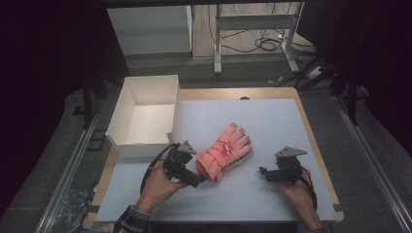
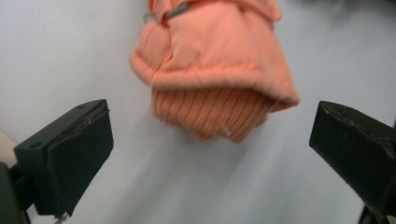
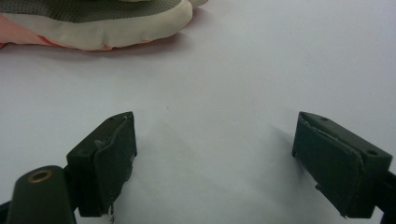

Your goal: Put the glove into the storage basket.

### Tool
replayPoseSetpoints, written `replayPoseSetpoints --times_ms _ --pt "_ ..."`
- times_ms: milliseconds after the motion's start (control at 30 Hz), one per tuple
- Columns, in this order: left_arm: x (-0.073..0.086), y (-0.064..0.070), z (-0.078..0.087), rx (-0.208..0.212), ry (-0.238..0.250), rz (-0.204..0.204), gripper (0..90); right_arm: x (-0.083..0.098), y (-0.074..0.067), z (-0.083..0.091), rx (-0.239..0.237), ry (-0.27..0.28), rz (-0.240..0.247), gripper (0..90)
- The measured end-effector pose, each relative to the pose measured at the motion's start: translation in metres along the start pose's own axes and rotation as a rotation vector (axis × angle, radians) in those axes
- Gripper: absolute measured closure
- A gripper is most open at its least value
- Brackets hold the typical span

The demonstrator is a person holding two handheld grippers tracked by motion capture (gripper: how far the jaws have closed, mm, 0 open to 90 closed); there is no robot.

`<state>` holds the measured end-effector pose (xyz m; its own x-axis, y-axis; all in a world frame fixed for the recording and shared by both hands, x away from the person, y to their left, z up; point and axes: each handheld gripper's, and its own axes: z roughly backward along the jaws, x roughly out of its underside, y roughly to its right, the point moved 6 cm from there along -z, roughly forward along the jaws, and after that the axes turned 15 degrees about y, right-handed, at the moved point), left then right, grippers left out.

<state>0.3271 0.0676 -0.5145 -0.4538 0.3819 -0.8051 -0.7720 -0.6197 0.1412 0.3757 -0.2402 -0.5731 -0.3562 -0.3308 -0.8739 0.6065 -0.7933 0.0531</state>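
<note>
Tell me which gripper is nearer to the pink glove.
Left. The left gripper sits open right at the cuff end of the pink glove; the right gripper, also open, stands clearly apart off the glove's other side.

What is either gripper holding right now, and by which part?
Nothing. The left gripper is open with the pink glove's ribbed cuff ahead of its jaws, untouched. The right gripper is open over bare table.

So it's a wooden table (image 1: 311,131) topped with a pale grey-blue mat (image 1: 272,121). On it lies a padded salmon-pink glove (image 1: 225,151), with an open white cardboard box (image 1: 127,104) at the far-left corner.
</note>
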Motion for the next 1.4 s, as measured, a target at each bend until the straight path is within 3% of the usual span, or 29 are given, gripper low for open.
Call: replayPoseSetpoints --times_ms 300,433,567,767,1033,1333,1400 --pt "-0.025 0.005 -0.019 0.001 -0.028 -0.027 0.0 0.0 0.0 0.0 0.0 0.003 0.0 14.0" --pt "-0.038 0.003 -0.037 -0.022 -0.058 -0.048 0.0 0.0 0.0 0.0 0.0 0.004 0.0 14.0" --pt "-0.042 0.004 -0.054 -0.014 -0.093 -0.052 0.0 0.0 0.0 0.0 0.0 0.004 0.0 14.0" --pt "-0.039 0.005 -0.078 -0.039 -0.165 -0.072 0.0 0.001 0.0 0.0 -0.001 0.005 0.005 14.0" --pt "-0.023 0.002 -0.1 -0.075 -0.245 -0.078 0.0 0.0 0.0 0.0 0.001 0.006 0.001 14.0" --pt "-0.012 0.004 -0.113 -0.128 -0.273 -0.121 2.9 0.001 0.0 0.0 0.0 0.005 0.003 14.0" --pt "-0.011 0.005 -0.114 -0.112 -0.272 -0.107 5.9 0.001 0.0 0.0 0.001 0.005 0.003 14.0"
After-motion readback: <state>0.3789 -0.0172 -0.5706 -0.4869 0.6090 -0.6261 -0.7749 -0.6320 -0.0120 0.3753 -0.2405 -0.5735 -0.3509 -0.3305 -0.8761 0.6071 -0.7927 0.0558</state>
